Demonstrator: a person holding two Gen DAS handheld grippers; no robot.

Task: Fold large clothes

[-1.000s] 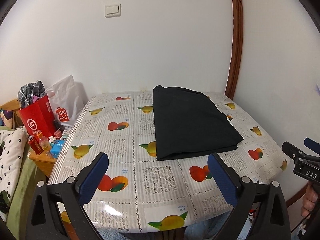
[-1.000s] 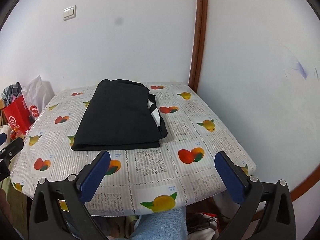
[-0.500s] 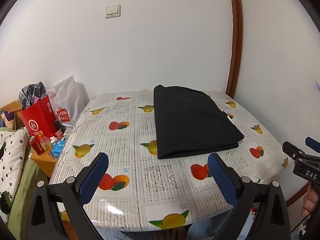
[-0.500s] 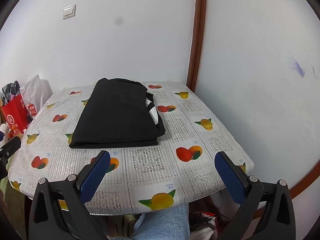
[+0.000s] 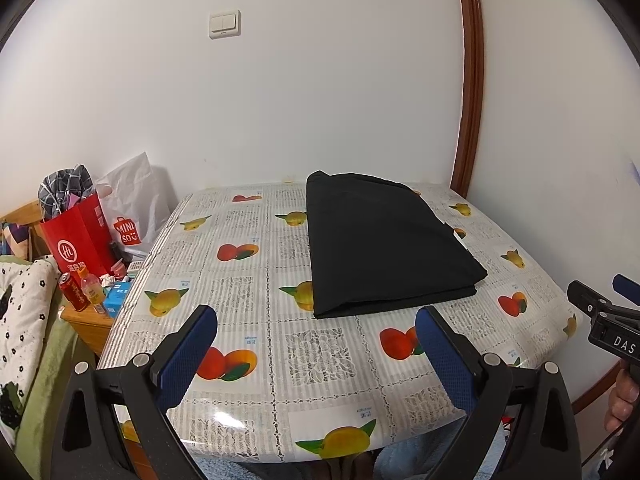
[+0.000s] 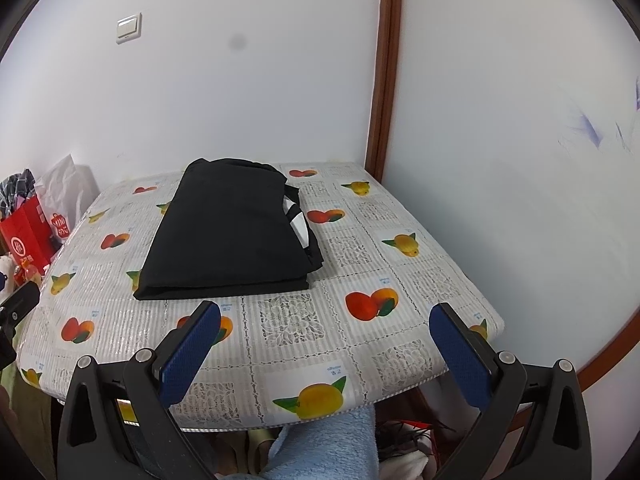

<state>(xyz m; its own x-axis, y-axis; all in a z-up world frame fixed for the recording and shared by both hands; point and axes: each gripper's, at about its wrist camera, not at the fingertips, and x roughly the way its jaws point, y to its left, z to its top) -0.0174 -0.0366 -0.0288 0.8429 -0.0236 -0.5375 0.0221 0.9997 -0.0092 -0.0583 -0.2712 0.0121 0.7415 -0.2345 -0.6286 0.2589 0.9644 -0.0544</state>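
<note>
A black garment lies folded into a flat rectangle on the fruit-print table, toward its far right. It also shows in the right wrist view, with a white-striped layer peeking out at its right edge. My left gripper is open and empty, held back over the table's near edge, apart from the garment. My right gripper is open and empty, also near the front edge. The right gripper shows at the left view's right edge.
White walls close the table at the back and right, with a brown door frame in the corner. A red bag, a white Miniso bag, a can and bottle stand on a low stand left. Light blue cloth hangs below the front edge.
Both grippers have drawn back slightly and risen, so the table and garment look a little farther and lower. The garment has not moved. Both grippers stay open.
</note>
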